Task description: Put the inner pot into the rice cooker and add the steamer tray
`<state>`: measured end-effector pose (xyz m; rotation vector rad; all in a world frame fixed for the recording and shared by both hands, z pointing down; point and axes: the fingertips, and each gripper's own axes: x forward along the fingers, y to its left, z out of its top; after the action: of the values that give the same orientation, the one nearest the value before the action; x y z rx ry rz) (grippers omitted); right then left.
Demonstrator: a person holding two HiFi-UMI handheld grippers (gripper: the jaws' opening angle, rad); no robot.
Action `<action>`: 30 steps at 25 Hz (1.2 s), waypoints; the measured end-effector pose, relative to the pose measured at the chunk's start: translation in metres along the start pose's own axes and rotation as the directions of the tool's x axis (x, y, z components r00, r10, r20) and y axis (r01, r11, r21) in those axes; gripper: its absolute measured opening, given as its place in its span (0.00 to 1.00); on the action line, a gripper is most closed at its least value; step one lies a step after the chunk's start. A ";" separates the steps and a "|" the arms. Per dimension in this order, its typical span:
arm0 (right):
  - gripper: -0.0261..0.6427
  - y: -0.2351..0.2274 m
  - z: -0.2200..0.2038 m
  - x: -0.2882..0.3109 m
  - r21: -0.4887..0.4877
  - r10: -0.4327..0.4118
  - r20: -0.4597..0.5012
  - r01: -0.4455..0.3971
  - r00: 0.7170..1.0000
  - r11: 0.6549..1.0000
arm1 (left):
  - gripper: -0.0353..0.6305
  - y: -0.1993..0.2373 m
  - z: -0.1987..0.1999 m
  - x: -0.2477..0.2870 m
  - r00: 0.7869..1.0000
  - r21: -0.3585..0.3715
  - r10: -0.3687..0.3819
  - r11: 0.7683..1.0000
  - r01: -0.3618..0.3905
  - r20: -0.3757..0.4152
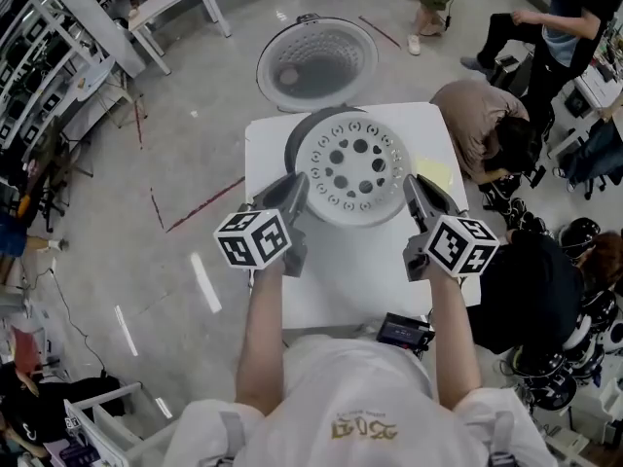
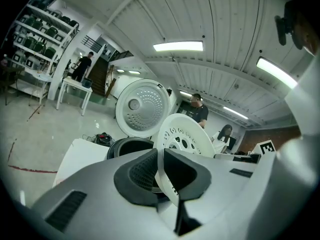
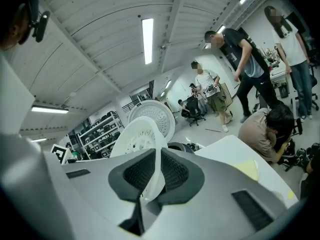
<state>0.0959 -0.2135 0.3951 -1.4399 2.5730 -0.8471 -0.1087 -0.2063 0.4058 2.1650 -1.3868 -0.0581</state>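
Observation:
A white round steamer tray (image 1: 355, 168) with several holes hangs over the far part of the white table (image 1: 341, 270), held by its rim from both sides. My left gripper (image 1: 300, 188) is shut on its left edge and my right gripper (image 1: 414, 191) is shut on its right edge. Just behind the tray stands the rice cooker (image 1: 297, 134), its dark opening partly hidden, with its perforated lid (image 1: 316, 61) swung open. In the left gripper view the tray (image 2: 187, 136) runs between my left gripper (image 2: 160, 171) pads. In the right gripper view the tray (image 3: 137, 136) sits in my right gripper (image 3: 159, 174).
A yellow note (image 1: 435, 173) lies on the table's right side and a black device (image 1: 404, 331) sits at its near edge. A person crouches (image 1: 487, 129) close to the table's right. Other people stand farther back. A small white table (image 1: 170, 8) is at the far left.

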 end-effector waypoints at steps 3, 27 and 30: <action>0.11 -0.001 -0.001 0.017 0.003 -0.005 -0.004 0.005 1.000 1.000 | 0.13 0.014 0.005 0.009 1.000 -0.007 -0.004 1.000 0.004 -0.001; 0.11 -0.017 -0.013 0.093 0.002 -0.074 -0.053 0.074 0.996 0.997 | 0.13 0.079 0.017 0.061 0.998 -0.034 -0.031 0.999 0.029 -0.059; 0.11 -0.023 -0.017 0.095 0.000 -0.089 -0.064 0.089 0.994 0.996 | 0.13 0.081 0.012 0.066 0.997 -0.032 -0.034 0.999 0.032 -0.074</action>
<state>0.0548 -0.2917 0.4396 -1.5621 2.5687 -0.9218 -0.1489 -0.2921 0.4508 2.1431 -1.3003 -0.0109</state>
